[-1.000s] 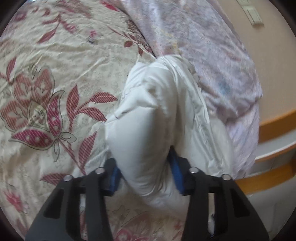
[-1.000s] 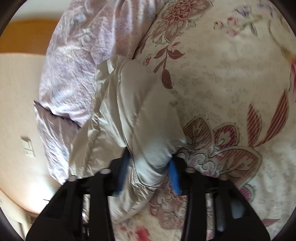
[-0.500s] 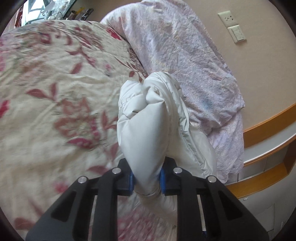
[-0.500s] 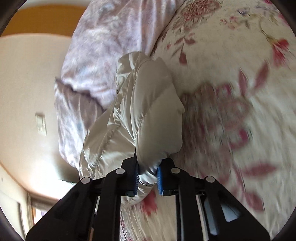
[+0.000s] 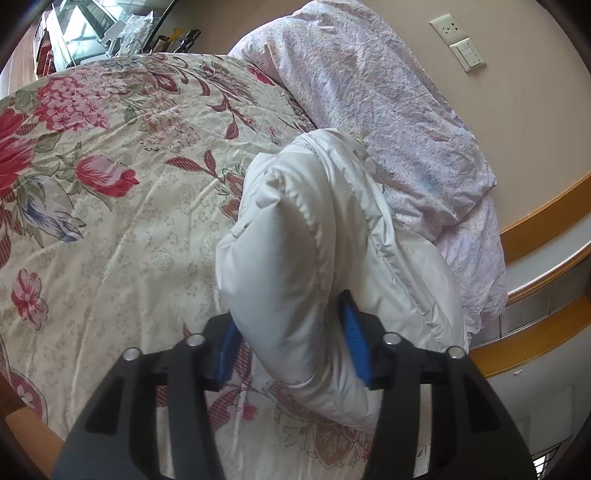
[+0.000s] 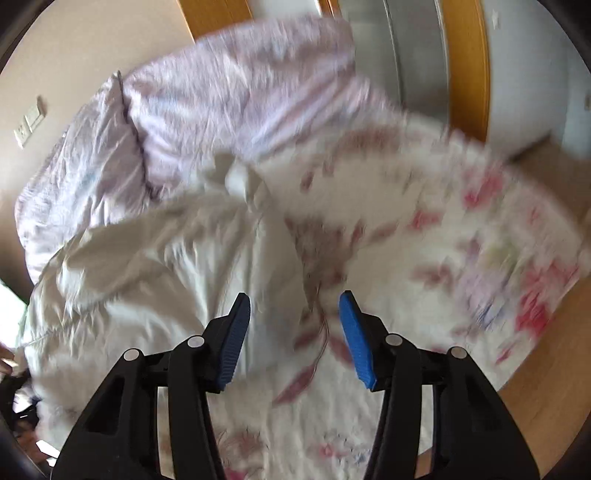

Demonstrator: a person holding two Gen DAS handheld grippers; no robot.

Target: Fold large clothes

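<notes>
A white puffy jacket (image 5: 295, 240) lies bunched on the floral bedspread (image 5: 110, 221), against a lilac quilt. My left gripper (image 5: 291, 347) has a thick fold of it between its blue pads. The jaws are opening, and the fold fills the gap without looking pinched. In the blurred right wrist view the jacket (image 6: 147, 266) lies spread at the left on the bedspread (image 6: 443, 240). My right gripper (image 6: 295, 332) hangs above the jacket's right edge, its jaws opening with nothing between the pads.
The lilac quilt (image 5: 388, 110) is heaped along the wall side of the bed. A wall socket and switch (image 5: 458, 40) sit above it. A wooden ledge (image 5: 535, 258) runs at the right. Clutter on a shelf (image 5: 92, 33) shows beyond the bed's far edge.
Both grippers pinched the jacket tight half a second ago and have since widened. The right one has let go, rolled and lifted away. The left has drawn back a little.
</notes>
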